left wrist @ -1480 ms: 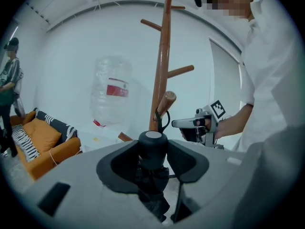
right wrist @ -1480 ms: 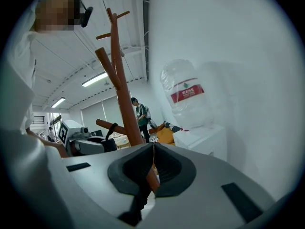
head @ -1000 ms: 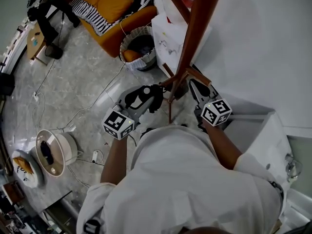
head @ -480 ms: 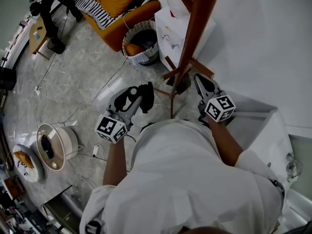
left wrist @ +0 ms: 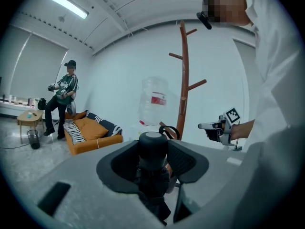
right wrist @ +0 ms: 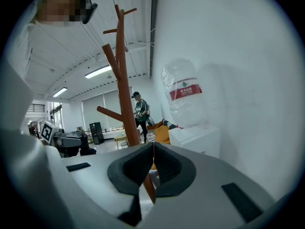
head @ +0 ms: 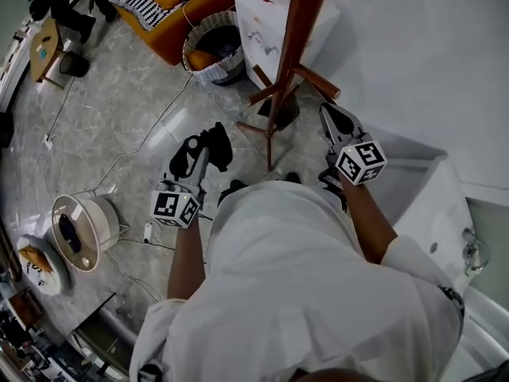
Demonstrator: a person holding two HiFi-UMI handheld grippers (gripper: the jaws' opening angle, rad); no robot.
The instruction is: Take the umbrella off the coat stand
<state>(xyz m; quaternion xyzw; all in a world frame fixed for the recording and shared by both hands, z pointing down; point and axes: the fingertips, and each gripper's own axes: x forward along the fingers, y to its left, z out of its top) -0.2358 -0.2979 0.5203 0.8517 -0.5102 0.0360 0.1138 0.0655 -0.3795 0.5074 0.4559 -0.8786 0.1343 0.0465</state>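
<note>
While the left hand-held gripper grips the folded black umbrella, off the coat stand at its base's eight o'clock, the right hand-held gripper is clenched and empty. The water bottle has a red label too small to read. A woven basket at eleven o'clock holds something orange.

1. The right gripper is seen with its jaws closed together and nothing between them.
2. The brown coat stand is seen upright beyond the jaws.
3. A water bottle is set on a white dispenser by the wall.
4. The left gripper is seen at the left, with the dark umbrella at its jaws.
5. A person is seen far behind.
</note>
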